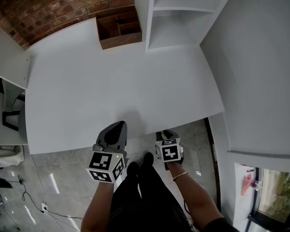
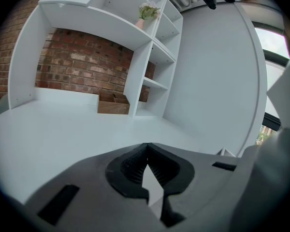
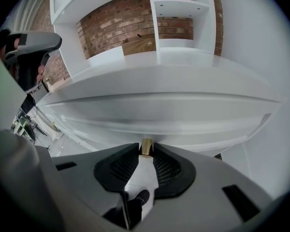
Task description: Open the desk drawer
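The right gripper (image 3: 146, 145) has its jaws clamped on the little brass knob (image 3: 146, 149). The knob sits right at the tips with a pad tight against each side. It's on the drawer (image 3: 150, 122), which is the white front running just under the desk (image 3: 159, 81) top, and the drawer looks pushed all the way in. In the head view this gripper is tucked below the desk's front edge, pointing down and in. Its tips are hidden under the top and its marker cube faces up.

The left gripper (image 2: 146, 146) is clenched on nothing. Its tips are pressed together, and only white desk shows through the gap behind them. It hangs over the desk's front edge, left of the other one, nose above the top. Can't tell if it touches.

Further out, the desk top is plain white, with a brown wooden box (image 1: 118, 29) with compartments at the back, near the brick wall (image 1: 63, 4). Right beside the box stand white shelves (image 1: 183, 13), and the left gripper view shows a small plant (image 2: 149, 11) on an upper shelf. Lower in the head view, the person's legs (image 1: 145, 197) in black are on the grey floor (image 1: 63, 178). There's a bracelet (image 1: 180, 176) on the right wrist, and a cable (image 1: 38, 187) trails across the floor at left.
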